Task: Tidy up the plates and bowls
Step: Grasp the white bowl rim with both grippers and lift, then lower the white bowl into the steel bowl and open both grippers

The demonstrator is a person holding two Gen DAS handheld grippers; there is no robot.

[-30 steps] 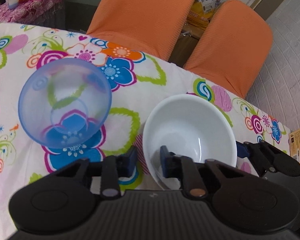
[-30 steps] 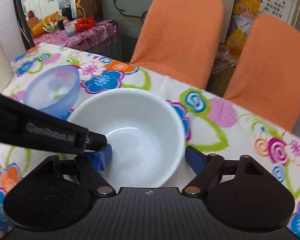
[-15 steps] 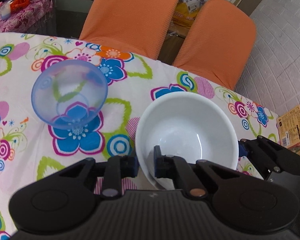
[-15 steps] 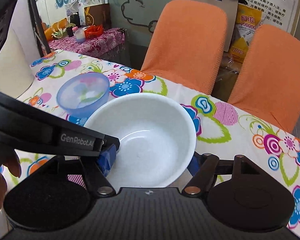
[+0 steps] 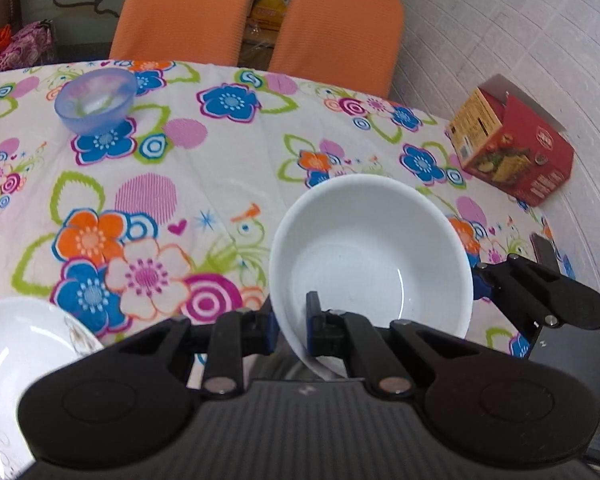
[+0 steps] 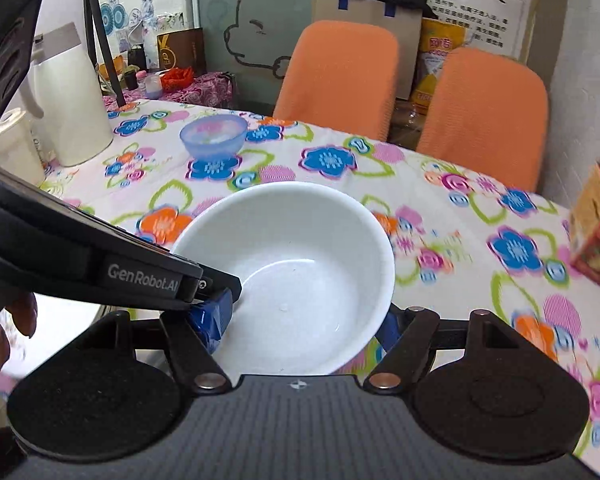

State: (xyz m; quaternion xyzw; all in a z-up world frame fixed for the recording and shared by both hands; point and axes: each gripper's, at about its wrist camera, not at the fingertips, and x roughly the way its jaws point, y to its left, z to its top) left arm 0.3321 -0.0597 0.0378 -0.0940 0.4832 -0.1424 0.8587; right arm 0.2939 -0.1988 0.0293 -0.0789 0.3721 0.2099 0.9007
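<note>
Left claw (image 5: 289,330) clenched on near rim of white bowl (image 5: 370,254) — one finger inside, one outside. Right claw (image 6: 300,322) spread wide around same bowl, lifted and tilted above floral tabletop (image 5: 220,168). Blue bowl (image 5: 96,100) far back — white plate (image 5: 16,360) at lower left.

the one clear brand is "genrobot.ai", in pale letters on the side of the black left claw (image 6: 216,316) body that crosses the right wrist view. behind the orange chairs, a white wall poster (image 6: 476,4) carries large black chinese characters over rows of small print too fine to read. a yellow bag (image 6: 440,64) below it bears red characters, illegible here. the red carton (image 5: 512,148) on the tabletop has printing too small to make out.
</note>
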